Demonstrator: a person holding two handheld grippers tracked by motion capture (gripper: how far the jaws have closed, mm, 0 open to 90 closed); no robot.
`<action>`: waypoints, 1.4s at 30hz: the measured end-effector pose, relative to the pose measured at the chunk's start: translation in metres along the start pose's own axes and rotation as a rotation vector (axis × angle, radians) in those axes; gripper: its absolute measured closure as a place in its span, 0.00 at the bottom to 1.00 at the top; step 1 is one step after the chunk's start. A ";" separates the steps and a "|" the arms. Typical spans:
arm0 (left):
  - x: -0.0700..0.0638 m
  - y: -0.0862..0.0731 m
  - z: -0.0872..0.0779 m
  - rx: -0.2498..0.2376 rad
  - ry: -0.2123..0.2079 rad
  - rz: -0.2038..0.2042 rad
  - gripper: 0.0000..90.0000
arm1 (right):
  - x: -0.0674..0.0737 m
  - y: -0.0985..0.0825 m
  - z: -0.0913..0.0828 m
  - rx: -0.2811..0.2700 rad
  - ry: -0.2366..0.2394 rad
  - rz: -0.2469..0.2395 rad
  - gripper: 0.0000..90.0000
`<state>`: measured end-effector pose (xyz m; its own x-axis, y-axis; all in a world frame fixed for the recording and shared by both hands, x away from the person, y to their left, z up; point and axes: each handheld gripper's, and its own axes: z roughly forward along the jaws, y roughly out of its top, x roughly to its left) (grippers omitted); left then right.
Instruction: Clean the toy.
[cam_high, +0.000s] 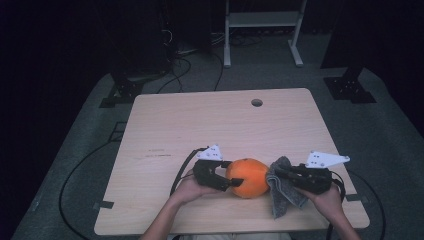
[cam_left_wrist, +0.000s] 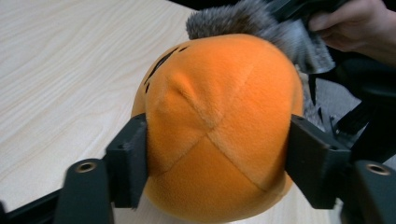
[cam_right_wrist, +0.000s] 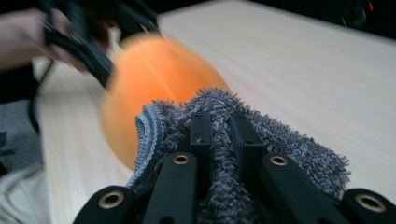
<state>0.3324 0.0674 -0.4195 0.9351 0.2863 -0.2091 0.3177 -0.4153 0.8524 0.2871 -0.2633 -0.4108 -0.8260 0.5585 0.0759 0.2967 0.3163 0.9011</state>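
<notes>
The orange plush ball (cam_high: 247, 177) sits low and centre in the high view on the table (cam_high: 200, 125), its underside hidden. The left hand-held gripper (cam_high: 231, 176) is clamped on its sides; the left gripper view shows dark stitched marks (cam_left_wrist: 161, 65). The right hand-held gripper (cam_high: 278, 172) pinches the grey cloth (cam_high: 282, 192) against the ball, blurred in the right gripper view.

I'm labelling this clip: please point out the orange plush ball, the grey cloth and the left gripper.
orange plush ball (cam_left_wrist: 219, 126), left gripper view, its stitched front.
grey cloth (cam_right_wrist: 285, 144), right gripper view, fuzzy pile beside the jaws.
left gripper (cam_high: 231, 175), high view, between its fingertips.
</notes>
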 end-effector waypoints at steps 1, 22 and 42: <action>-0.002 0.003 -0.003 -0.006 0.007 -0.004 0.37 | 0.004 0.007 0.000 -0.017 0.008 -0.014 0.90; 0.000 0.006 -0.011 -0.013 -0.018 -0.013 0.10 | 0.008 0.005 0.040 -0.083 0.106 0.035 0.90; 0.007 0.013 0.017 0.100 -0.065 0.107 0.07 | 0.000 -0.009 0.025 -0.064 0.044 0.039 0.90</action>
<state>0.3455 0.0493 -0.4183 0.9715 0.1812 -0.1530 0.2271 -0.5253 0.8201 0.2961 -0.2466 -0.4298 -0.8350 0.5349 0.1293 0.2995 0.2445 0.9222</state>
